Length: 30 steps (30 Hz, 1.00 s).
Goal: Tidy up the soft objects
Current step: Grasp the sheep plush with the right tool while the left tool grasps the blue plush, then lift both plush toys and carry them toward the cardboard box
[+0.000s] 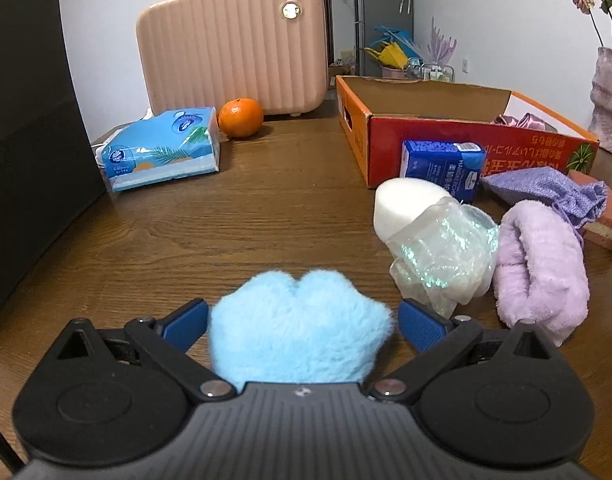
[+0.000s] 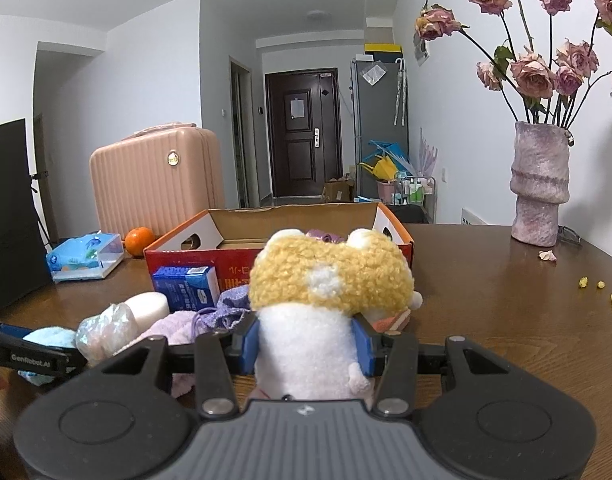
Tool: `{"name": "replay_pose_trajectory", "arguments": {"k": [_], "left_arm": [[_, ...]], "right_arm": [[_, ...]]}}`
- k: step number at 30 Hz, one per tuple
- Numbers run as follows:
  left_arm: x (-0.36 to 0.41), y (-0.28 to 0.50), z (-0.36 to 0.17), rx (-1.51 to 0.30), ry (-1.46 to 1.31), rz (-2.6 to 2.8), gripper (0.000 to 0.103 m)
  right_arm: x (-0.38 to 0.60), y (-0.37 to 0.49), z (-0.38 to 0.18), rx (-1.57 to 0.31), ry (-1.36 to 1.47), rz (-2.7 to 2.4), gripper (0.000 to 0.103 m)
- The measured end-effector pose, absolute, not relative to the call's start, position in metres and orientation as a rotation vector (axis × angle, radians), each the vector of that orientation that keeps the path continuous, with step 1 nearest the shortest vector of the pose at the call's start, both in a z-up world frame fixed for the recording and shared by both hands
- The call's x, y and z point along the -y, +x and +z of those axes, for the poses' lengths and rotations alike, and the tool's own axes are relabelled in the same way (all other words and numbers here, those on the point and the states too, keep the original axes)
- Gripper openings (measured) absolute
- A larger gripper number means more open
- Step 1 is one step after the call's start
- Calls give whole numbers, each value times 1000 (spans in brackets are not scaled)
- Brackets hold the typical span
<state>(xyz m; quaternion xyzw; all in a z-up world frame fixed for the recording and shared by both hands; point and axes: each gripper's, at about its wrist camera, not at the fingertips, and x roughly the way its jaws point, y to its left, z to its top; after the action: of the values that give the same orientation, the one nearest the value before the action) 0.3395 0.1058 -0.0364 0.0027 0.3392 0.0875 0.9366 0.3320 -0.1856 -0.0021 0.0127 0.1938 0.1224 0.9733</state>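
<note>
Above the wood-grain table (image 1: 266, 208), left gripper (image 1: 302, 320) pinches a fluffy blue pompom (image 1: 298, 328); right gripper (image 2: 306, 344) squeezes a woolly plush toy (image 2: 318, 304).

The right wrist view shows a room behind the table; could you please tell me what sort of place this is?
Most likely a home, perhaps an apartment dining area: a dark entrance door down the hallway, a vase of dried roses on the wooden table, and a pink suitcase.

My left gripper (image 1: 302, 322) has a dark grey ribbed housing with a small emblem at twelve o'clock, two round black domes, silver pivot screws and blue ribbed pads (image 1: 422, 326). My right gripper (image 2: 306, 344) matches: black linkage arms, blue pads (image 2: 250, 344). Its view catches white "GenRobot.AI" lettering at nine o'clock.
</note>
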Motion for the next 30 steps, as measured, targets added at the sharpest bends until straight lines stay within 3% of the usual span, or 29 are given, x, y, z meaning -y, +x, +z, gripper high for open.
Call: {"name": "replay_pose_trajectory", "arguments": {"k": [4,8,30], "left_arm": [[-107,339,-35,-686,-8,168,90],[-107,339,-35,-686,-10,165,87],[-118,319,-18,-571,-60,238,83]], "right_arm": [[185,333,-3,-397,22,247,46],[184,333,-3,-397,21,247,46],[185,330,-4,-384,19,256,46]]}}
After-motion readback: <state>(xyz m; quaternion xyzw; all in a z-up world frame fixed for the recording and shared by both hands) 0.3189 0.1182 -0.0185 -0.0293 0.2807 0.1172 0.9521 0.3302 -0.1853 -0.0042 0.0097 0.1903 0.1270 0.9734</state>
